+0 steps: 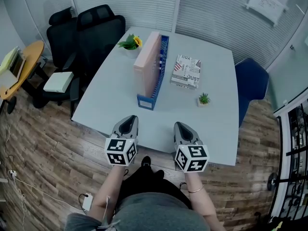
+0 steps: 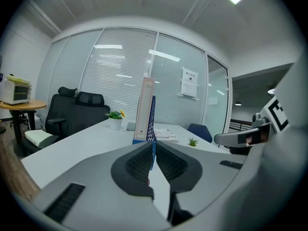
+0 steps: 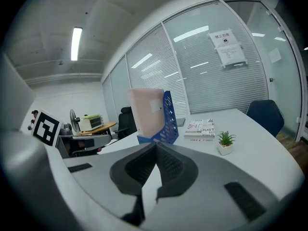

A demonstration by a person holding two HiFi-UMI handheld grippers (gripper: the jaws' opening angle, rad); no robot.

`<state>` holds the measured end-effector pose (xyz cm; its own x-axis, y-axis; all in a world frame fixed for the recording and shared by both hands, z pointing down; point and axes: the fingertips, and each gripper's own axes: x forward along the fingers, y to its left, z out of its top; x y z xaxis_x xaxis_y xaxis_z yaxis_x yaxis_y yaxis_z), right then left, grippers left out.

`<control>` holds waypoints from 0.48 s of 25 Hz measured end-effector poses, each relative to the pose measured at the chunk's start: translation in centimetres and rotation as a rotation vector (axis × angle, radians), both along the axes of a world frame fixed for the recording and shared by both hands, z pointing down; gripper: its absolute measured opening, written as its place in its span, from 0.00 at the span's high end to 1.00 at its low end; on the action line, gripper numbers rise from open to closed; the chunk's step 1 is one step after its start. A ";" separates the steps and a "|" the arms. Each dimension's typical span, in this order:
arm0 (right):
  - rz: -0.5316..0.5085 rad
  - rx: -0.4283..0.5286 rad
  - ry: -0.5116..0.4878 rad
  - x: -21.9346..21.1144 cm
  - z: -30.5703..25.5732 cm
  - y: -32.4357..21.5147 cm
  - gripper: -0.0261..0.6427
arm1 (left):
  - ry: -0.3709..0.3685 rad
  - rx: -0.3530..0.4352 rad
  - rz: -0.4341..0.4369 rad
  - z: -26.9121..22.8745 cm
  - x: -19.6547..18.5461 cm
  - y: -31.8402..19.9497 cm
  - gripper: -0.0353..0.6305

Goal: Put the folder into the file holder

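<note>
A pale pink folder (image 1: pixel 147 61) stands upright inside the blue file holder (image 1: pixel 159 76) in the middle of the white table (image 1: pixel 115 95). The left gripper view shows the folder (image 2: pixel 145 109) and the holder (image 2: pixel 152 119) end-on, straight ahead. In the right gripper view the folder (image 3: pixel 147 110) and the holder (image 3: pixel 169 117) lie ahead to the left. My left gripper (image 1: pixel 128 123) and right gripper (image 1: pixel 183 128) hover side by side over the table's near edge, well short of the holder. Both are shut with nothing between their jaws.
A stack of printed magazines (image 1: pixel 186 71) lies right of the holder, with a small potted plant (image 1: pixel 204 99) near it. A plant with a yellow flower (image 1: pixel 130 43) sits at the far left corner. Black office chairs (image 1: pixel 91 37) stand left of the table, a blue chair (image 1: pixel 251 83) right.
</note>
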<state>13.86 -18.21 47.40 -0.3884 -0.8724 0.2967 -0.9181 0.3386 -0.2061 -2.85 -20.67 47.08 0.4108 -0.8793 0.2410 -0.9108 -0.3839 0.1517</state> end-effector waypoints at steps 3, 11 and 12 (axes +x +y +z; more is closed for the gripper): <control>0.011 0.003 0.001 0.2 0.0 0.0 0.96 | -0.010 0.007 0.008 -0.1 0.0 0.1 0.89; 0.011 -0.010 0.009 0.2 0.3 0.2 0.96 | -0.029 0.010 0.033 -0.2 0.9 0.1 0.89; 0.012 -0.012 0.007 0.2 0.4 0.1 0.96 | -0.033 0.009 0.035 -0.2 0.9 0.1 0.89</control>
<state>14.02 -18.11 47.77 -0.3761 -0.8733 0.3098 -0.9234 0.3255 -0.2036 -1.96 -20.62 46.90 0.4331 -0.8668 0.2472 -0.9013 -0.4168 0.1177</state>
